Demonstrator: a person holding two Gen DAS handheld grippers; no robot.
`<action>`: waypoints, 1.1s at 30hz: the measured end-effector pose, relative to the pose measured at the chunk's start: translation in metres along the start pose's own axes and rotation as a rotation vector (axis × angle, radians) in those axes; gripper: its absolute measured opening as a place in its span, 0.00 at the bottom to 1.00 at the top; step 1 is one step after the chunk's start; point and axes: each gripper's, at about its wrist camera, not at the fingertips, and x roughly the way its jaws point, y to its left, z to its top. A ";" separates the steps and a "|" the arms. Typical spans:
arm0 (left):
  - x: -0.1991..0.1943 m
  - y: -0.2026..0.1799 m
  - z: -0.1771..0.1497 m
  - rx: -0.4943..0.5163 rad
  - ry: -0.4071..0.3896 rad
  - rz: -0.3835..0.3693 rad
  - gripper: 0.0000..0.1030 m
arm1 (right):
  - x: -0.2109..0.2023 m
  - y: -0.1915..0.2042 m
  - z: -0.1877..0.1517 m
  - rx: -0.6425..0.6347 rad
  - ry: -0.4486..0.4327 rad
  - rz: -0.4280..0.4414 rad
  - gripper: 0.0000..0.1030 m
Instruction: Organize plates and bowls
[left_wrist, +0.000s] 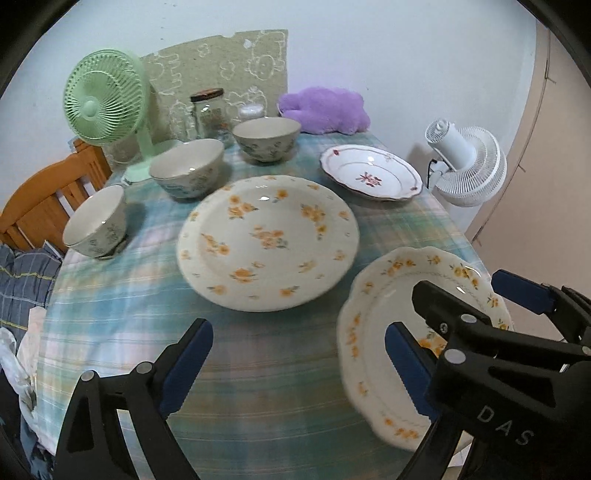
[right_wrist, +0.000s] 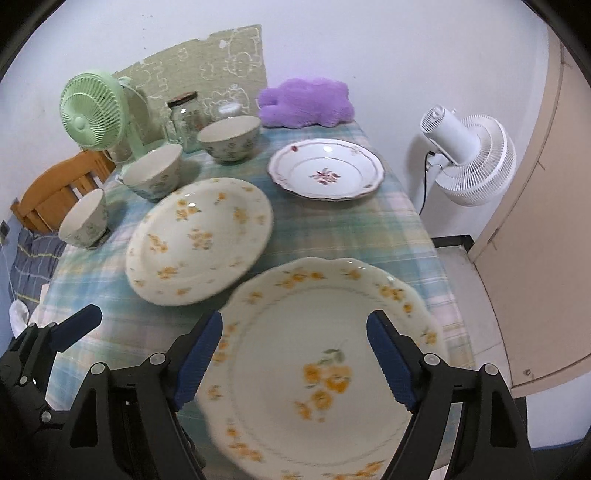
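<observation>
Three plates lie on the checked tablecloth (left_wrist: 122, 314). A large round plate with yellow flowers (left_wrist: 267, 243) (right_wrist: 199, 240) is in the middle. A scalloped yellow-flower plate (left_wrist: 380, 332) (right_wrist: 325, 369) is near the front right edge, and a white plate with a red flower (left_wrist: 371, 177) (right_wrist: 325, 170) is at the back right. Three patterned bowls (left_wrist: 266, 140) (left_wrist: 186, 166) (left_wrist: 96, 221) stand in a line at the back left. My left gripper (left_wrist: 299, 365) hangs open over bare cloth. My right gripper (right_wrist: 295, 363) (left_wrist: 458, 284) hangs open above the scalloped plate, with its pads clear of it.
At the table's back stand a green fan (left_wrist: 105, 96), a glass jar (left_wrist: 208, 110) and a purple plush (left_wrist: 325, 109). A white fan (left_wrist: 465, 166) stands off the right edge. A wooden chair (left_wrist: 48, 199) with clothes is at the left.
</observation>
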 end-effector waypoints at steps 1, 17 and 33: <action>-0.001 0.004 0.001 -0.003 -0.002 0.004 0.92 | -0.001 0.006 0.001 0.003 -0.005 0.006 0.81; 0.029 0.063 0.062 -0.035 -0.071 0.095 0.91 | 0.027 0.060 0.064 -0.001 -0.049 0.000 0.81; 0.133 0.078 0.105 -0.094 0.033 0.170 0.87 | 0.142 0.058 0.125 0.000 0.041 0.009 0.81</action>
